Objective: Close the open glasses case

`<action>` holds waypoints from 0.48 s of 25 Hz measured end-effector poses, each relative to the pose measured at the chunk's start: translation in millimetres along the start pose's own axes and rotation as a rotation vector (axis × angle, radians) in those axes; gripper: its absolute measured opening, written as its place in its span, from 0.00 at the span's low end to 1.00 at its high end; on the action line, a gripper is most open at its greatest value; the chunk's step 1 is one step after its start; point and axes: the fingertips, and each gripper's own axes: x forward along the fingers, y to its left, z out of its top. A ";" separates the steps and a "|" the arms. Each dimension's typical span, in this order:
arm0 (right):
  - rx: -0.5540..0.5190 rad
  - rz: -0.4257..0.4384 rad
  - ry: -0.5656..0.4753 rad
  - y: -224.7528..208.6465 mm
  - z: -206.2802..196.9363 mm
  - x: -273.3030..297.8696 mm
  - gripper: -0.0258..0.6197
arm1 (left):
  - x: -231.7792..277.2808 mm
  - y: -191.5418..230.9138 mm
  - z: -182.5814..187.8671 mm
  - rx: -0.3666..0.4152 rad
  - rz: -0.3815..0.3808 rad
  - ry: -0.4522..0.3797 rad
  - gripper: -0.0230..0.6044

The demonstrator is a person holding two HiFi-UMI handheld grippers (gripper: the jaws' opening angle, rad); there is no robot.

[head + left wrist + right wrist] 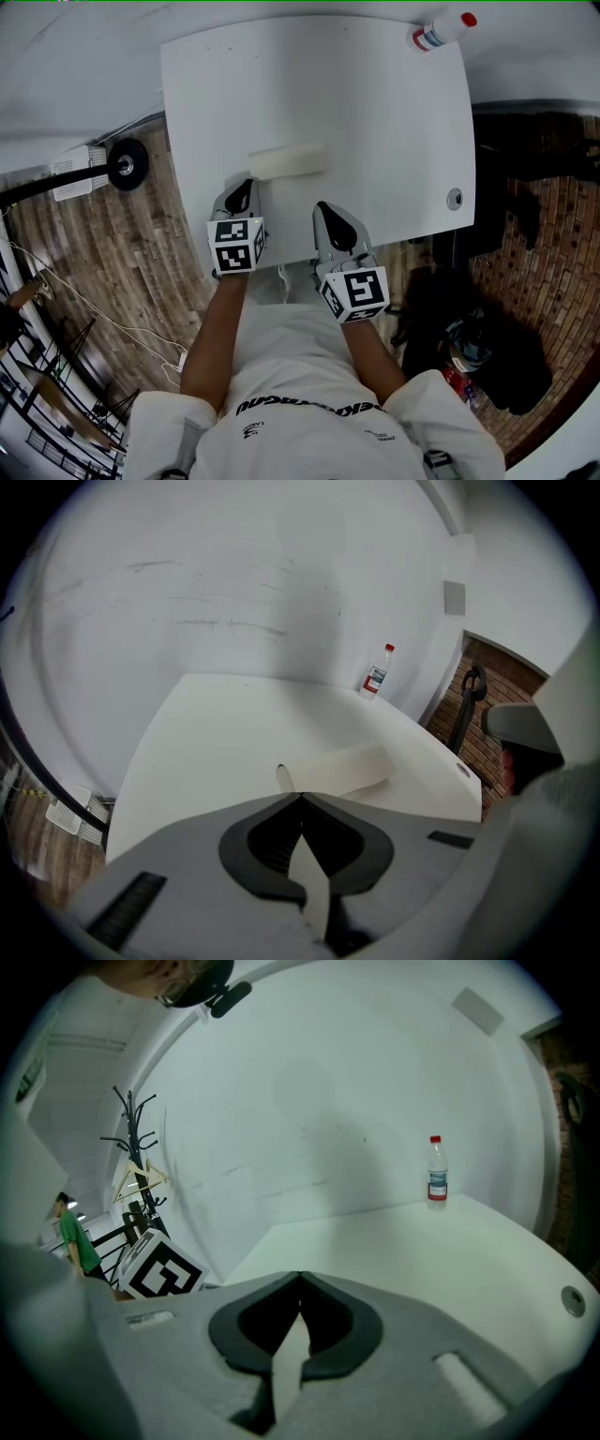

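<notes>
A cream glasses case [288, 161] lies on the white table [375, 103], long side across, and its lid looks down. My left gripper [247, 184] is shut just in front of the case's left end, with nothing between its jaws. In the left gripper view the case [337, 771] sits right beyond the closed tips of the left gripper [301, 796]; whether they touch it I cannot tell. My right gripper [322, 206] rests shut near the table's front edge, right of the case and apart from it. In the right gripper view the right gripper [300, 1276] holds nothing.
A water bottle [442, 31] stands at the table's far right corner. A round cable hole [455, 198] is near the right edge. A wheel [127, 164] and a white rack stand on the floor at the left, dark bags [487, 347] at the right.
</notes>
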 end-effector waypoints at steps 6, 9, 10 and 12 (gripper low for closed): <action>-0.006 0.001 -0.005 1.0 -1.5 -10.5 0.04 | -9.0 -6.1 0.5 0.010 0.002 -0.012 0.03; -0.011 0.000 -0.013 1.2 1.2 -17.4 0.04 | -16.3 -12.3 5.0 0.017 0.004 -0.027 0.03; -0.012 0.001 -0.016 1.5 1.8 -19.5 0.04 | -18.9 -14.1 6.7 0.018 0.004 -0.033 0.03; -0.015 0.002 -0.023 2.9 3.9 -25.0 0.04 | -26.1 -18.5 11.0 0.019 0.005 -0.049 0.03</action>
